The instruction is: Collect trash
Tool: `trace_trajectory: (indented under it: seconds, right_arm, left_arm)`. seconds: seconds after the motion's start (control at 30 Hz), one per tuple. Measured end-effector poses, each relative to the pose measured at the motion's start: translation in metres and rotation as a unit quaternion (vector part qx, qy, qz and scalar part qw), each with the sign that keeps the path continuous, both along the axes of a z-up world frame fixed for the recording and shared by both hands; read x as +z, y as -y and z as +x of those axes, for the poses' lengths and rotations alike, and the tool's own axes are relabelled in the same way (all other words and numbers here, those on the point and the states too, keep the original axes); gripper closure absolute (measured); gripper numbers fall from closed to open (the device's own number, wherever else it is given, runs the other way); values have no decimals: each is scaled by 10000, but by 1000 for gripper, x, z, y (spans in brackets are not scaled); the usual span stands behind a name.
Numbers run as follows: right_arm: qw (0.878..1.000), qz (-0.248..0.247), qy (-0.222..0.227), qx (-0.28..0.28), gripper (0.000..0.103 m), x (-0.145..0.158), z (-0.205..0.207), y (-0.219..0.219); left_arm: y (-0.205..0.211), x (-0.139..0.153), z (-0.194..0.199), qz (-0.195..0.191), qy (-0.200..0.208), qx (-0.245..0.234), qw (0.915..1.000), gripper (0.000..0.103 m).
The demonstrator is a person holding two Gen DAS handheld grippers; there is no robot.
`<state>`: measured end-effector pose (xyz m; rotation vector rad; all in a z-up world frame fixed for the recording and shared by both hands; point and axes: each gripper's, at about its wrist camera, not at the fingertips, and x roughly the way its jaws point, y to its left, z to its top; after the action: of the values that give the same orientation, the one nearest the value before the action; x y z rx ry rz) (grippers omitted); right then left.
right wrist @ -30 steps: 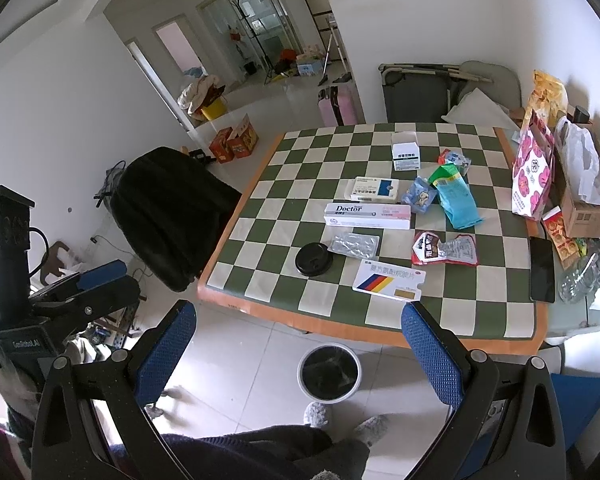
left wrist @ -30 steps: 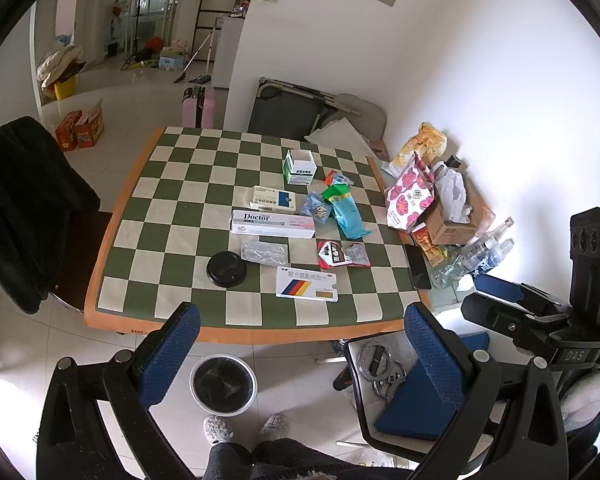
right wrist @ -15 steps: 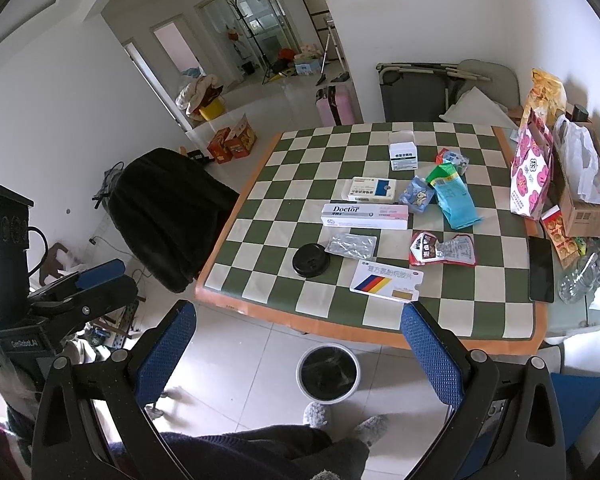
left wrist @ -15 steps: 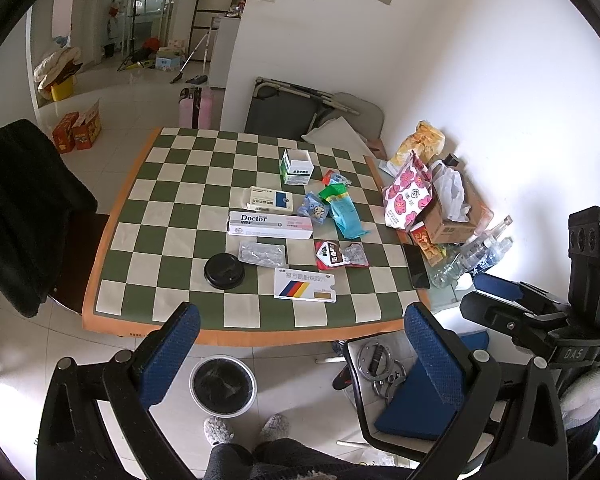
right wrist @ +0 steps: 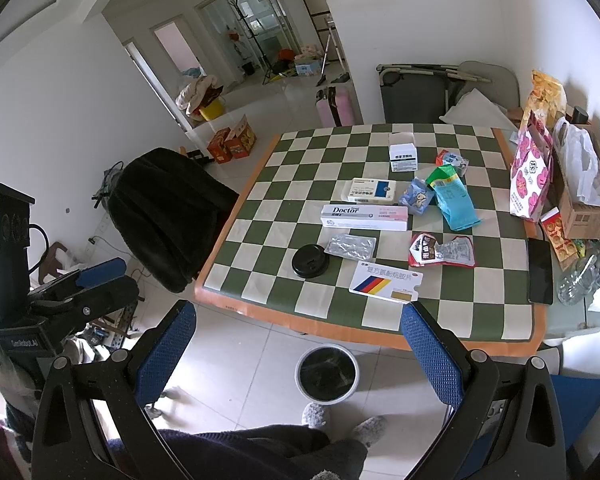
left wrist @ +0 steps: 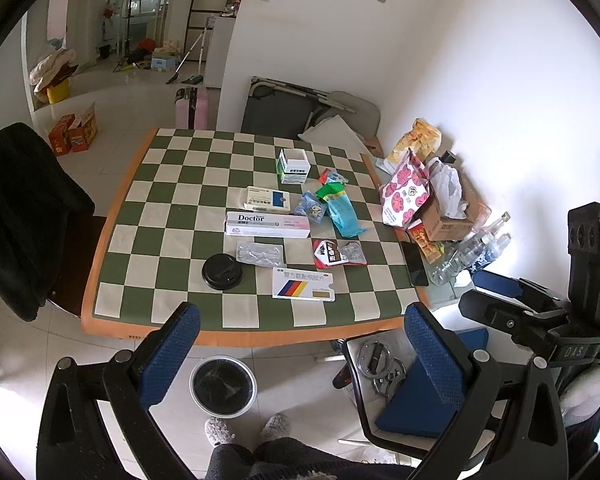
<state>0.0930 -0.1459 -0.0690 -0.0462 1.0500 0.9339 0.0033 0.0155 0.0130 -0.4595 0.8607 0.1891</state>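
Both tongs spread, empty, above the bin (left wrist: 223, 385). Start with the nearest flat box (left wrist: 303, 284) on the surface (left wrist: 148, 240); pinch its edge.

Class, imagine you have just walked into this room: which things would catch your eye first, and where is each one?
The green and cream checkered table fills the middle, with a scatter of packaging on its right half, including a long white Doctor box and a black round lid near the front. On the floor just in front of the table stands a round bin with a dark liner. Both open grippers, left gripper and right gripper, are held above it.
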Motion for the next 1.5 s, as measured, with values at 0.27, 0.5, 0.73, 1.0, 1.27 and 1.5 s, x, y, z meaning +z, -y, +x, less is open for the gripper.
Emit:
trace_trajectory:
  seconds: [0.27, 0.5, 0.73, 1.0, 1.27, 1.5]
  right_arm:
    - [9979, 26, 104, -632, 0, -3, 6, 6]
    - [9824, -649, 91, -1747, 0, -54, 44, 28]
    - [9691, -1784, -262, -1685, 0, -146, 101, 2]
    - [9427, -3325, -278, 31, 0, -286, 216, -58]
    - [8567, -4434, 457, 2596, 0, -389, 256, -122]
    - [8513, -4263, 317, 3041, 26, -405, 259, -122]
  left_arm:
    - [-14, -27, 23, 1129, -434, 677, 9903, 0]
    - [-44, -95, 65, 1518, -1085, 776, 9794, 0]
    - [-50, -179, 122, 1572, -2152, 767, 9608, 0]
    - [-40, -272, 194, 1046, -3207, 1272, 9328, 0]
    - [-32, -339, 247, 155, -3793, 1883, 9058, 0]
    - [-30, -350, 257, -238, -3998, 2081, 8923, 0]
